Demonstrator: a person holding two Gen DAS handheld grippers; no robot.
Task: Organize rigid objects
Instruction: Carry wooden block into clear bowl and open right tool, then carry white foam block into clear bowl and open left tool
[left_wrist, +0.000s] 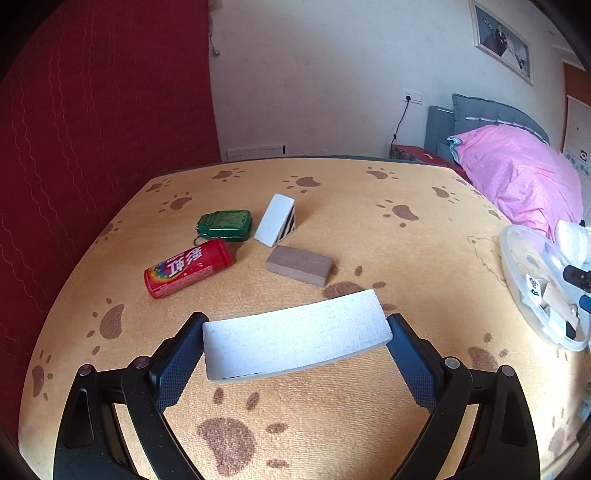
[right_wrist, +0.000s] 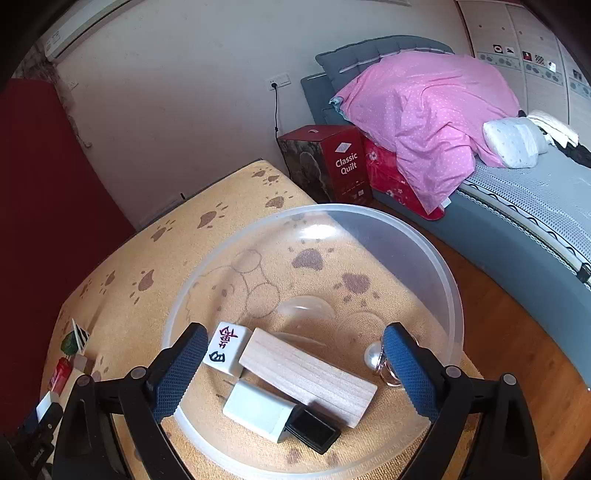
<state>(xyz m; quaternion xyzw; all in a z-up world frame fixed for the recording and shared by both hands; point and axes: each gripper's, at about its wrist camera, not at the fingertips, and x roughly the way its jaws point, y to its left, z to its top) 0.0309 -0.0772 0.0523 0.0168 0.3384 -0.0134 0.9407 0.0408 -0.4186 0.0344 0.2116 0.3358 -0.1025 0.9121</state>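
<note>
My left gripper (left_wrist: 295, 338) is shut on a white rectangular block (left_wrist: 295, 336), held by its two ends above the yellow paw-print table (left_wrist: 369, 221). Beyond it lie a brown block (left_wrist: 299, 265), a red candy tin (left_wrist: 188, 267), a green tin (left_wrist: 225, 224) and a white wedge with a striped side (left_wrist: 275, 219). My right gripper (right_wrist: 295, 350) is open over a clear plastic bowl (right_wrist: 424, 254). The bowl holds a mahjong tile (right_wrist: 226, 347), a wooden block (right_wrist: 308, 376), a white charger (right_wrist: 256, 410), a small black box (right_wrist: 314, 430) and a silver bead (right_wrist: 373, 355). The bowl also shows at the right of the left wrist view (left_wrist: 517, 258).
A bed with a pink quilt (right_wrist: 424, 110) stands right of the table. A red "Classic Quilt" box (right_wrist: 332, 162) sits on the wooden floor (right_wrist: 517, 350) beside the table. A red curtain (left_wrist: 92, 129) hangs on the left.
</note>
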